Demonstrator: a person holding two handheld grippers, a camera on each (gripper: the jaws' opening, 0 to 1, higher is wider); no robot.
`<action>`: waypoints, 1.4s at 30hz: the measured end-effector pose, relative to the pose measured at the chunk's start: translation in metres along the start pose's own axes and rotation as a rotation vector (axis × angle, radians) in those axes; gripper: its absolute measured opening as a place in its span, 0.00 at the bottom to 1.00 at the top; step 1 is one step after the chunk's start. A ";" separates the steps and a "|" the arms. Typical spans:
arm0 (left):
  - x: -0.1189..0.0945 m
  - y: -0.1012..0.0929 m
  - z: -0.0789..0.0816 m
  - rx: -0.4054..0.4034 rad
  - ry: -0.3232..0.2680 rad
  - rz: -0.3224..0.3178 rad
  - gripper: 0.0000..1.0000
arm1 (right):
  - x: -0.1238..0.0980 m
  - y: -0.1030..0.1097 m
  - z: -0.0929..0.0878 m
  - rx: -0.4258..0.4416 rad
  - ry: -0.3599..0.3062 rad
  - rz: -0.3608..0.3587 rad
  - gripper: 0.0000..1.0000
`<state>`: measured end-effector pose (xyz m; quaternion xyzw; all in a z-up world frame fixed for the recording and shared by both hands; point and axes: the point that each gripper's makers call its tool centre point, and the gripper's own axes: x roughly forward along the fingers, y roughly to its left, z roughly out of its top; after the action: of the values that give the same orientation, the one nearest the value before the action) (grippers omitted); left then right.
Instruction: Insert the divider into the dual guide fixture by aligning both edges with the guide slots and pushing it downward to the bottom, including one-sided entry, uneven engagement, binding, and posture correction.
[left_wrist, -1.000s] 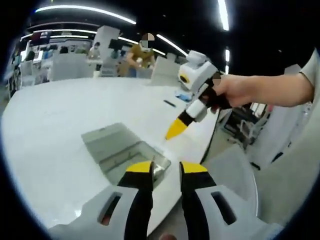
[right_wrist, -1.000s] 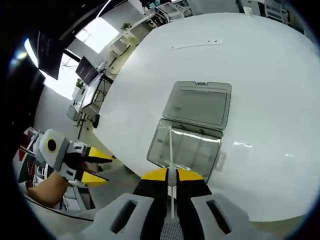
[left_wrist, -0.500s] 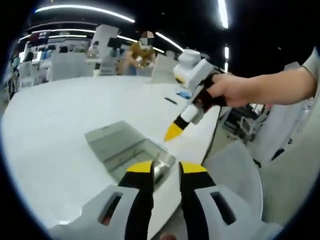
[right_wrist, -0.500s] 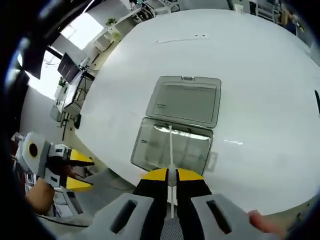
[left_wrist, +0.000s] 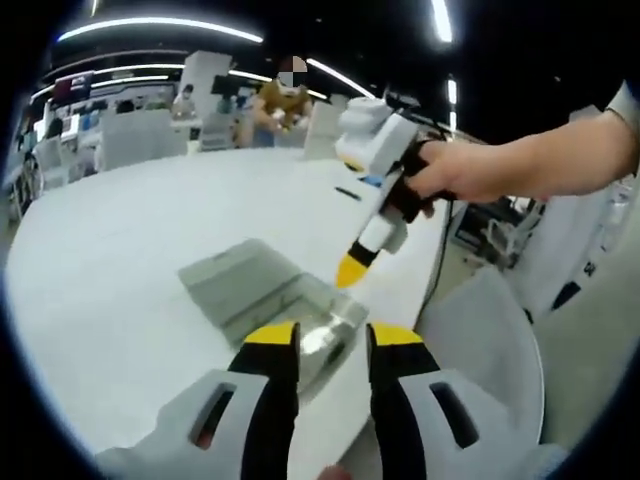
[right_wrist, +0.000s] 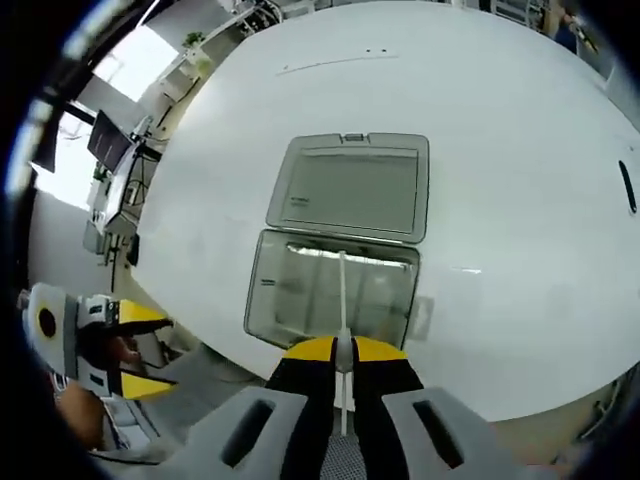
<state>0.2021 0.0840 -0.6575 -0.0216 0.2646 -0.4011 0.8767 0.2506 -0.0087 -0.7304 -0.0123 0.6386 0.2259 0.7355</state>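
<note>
Across the white worktop (right_wrist: 520, 170) sits the clear fixture box (right_wrist: 330, 290), lid laid open at 12 o'clock. Above it, the right hand-held gripper (right_wrist: 340, 350) pinches the thin divider (right_wrist: 341, 290) edge-on, seemingly to line up with the slots. At 8 o'clock the left hand-held gripper (right_wrist: 140, 350) waits, jaws narrowly parted, holding nothing.

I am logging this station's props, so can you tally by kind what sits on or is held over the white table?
Clear box with open lid: 1
Divider, held in the right gripper: 1
Dark flat items on the table: 2
Grippers, with the left gripper: 2
Total: 6
</note>
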 end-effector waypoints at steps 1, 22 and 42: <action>0.000 0.001 -0.001 0.000 0.001 0.002 0.24 | 0.001 0.001 0.001 0.002 -0.003 0.003 0.00; 0.004 0.008 -0.010 0.045 0.022 0.041 0.50 | 0.015 -0.002 0.001 0.072 0.062 -0.045 0.00; 0.002 0.012 -0.019 0.049 0.028 0.066 0.66 | 0.020 0.004 0.001 0.130 0.096 -0.062 0.00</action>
<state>0.2028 0.0938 -0.6776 0.0142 0.2677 -0.3785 0.8859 0.2520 0.0012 -0.7478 0.0050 0.6857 0.1601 0.7100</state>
